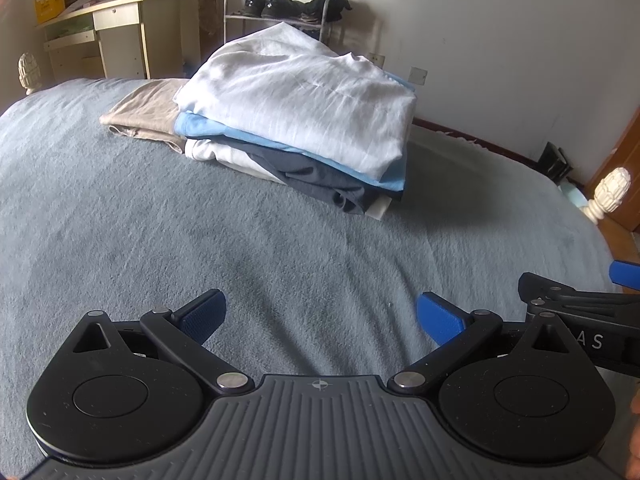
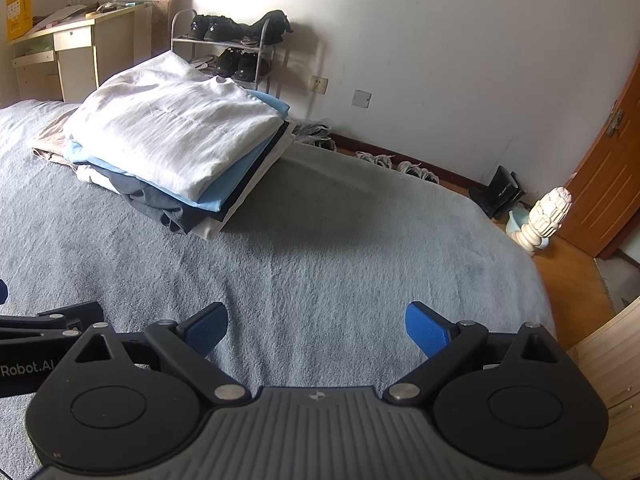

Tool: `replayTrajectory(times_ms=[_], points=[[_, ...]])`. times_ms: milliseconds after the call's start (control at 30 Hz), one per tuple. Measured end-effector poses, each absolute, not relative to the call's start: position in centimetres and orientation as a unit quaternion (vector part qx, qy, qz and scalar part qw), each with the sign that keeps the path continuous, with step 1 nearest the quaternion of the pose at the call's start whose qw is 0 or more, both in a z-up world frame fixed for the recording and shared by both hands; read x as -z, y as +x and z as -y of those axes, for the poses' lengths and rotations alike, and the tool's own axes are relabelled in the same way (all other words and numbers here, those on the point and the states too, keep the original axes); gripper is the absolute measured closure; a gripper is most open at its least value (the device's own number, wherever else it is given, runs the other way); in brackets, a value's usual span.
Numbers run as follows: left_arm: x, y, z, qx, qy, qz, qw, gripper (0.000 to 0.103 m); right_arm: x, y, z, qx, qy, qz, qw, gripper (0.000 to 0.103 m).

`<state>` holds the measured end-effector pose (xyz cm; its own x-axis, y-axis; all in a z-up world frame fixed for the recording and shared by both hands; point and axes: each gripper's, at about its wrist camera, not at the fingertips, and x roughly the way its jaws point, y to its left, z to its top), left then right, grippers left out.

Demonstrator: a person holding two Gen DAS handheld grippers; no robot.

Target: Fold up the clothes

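White walls close off the far side of the room, and below them my bed's grey blanket (image 2: 328, 256) fills most of what I see from both grippers. Behind it stand a pale wooden desk (image 1: 120, 28) and a metal shoe rack (image 2: 224, 50) loaded with dark shoes, with an orange-brown door (image 2: 612, 168) off to my right. Folded clothes sit in a stack (image 1: 296, 120) on the far part of the blanket: a white garment (image 2: 172, 128) on top, a light blue one (image 1: 208, 126) under it, then a dark one (image 1: 320, 178) and another white piece at the bottom. A beige garment (image 1: 140, 114) lies flat against the stack's left side. My left gripper (image 1: 320, 316) hangs over bare blanket, blue pads wide apart and holding nothing. My right gripper (image 2: 316, 324) is just beside it, likewise spread and empty. A carved cream bedpost knob (image 2: 548, 212) marks the bed's right corner.
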<state>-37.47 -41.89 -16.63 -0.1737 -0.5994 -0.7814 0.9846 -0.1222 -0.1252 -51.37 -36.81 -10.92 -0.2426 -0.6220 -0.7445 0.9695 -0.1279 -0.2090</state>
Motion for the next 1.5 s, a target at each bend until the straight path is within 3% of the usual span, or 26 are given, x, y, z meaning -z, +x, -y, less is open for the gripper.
replayTrajectory(times_ms=[1500], points=[[15.6,-37.8,41.9,0.699,0.276,-0.311,0.582,0.000,10.4,-51.8,36.5,0.721,0.242,-0.335,0.555,0.005]])
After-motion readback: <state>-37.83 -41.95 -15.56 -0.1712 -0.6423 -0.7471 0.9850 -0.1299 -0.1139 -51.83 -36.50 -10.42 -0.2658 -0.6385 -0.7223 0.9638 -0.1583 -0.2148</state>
